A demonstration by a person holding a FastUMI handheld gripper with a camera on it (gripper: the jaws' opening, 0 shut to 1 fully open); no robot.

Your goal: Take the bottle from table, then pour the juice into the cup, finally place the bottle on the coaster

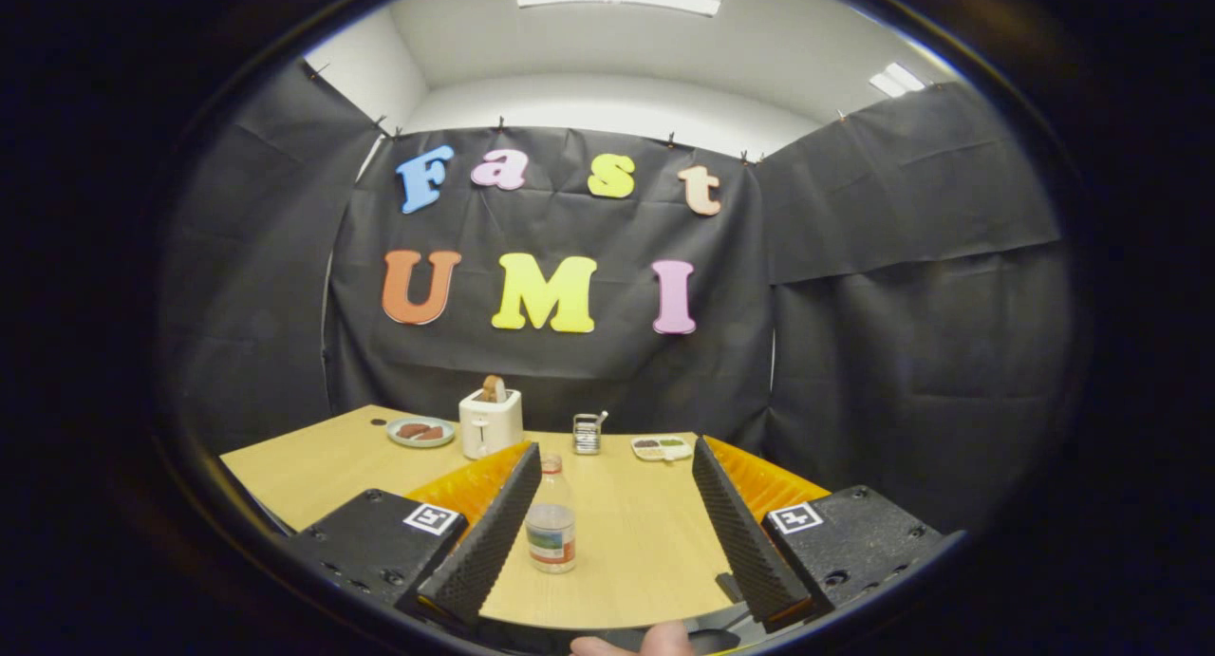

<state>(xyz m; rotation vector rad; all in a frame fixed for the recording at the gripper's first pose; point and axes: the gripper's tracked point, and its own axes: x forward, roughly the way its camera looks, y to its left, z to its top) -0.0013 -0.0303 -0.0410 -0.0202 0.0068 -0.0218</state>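
Counter (pixel 655 542): we are looking along a light wooden top that is carrying everything listed below.
Gripper (pixel 617 528): we are seeing its two black ribbed fingers (pixel 489 533) spread wide apart, gripping nothing.
Toaster (pixel 490 422): white, sitting at the far side of the counter beyond the left finger, with a brown slice sticking out of the top.
Bottle (pixel 551 515): clear with a white cap and a coloured label, standing upright on the counter between the fingers, close beside the left one; we are not able to tell whether it is touching that finger.
Plate (pixel 420 432): sitting just left of the toaster and holding brown pieces.
Tray (pixel 662 448): small, white, lying right of the toaster with dark and green contents.
Container (pixel 588 433): small, standing between toaster and tray.
Fingertip (pixel 634 643): a person's, showing below the gripper.
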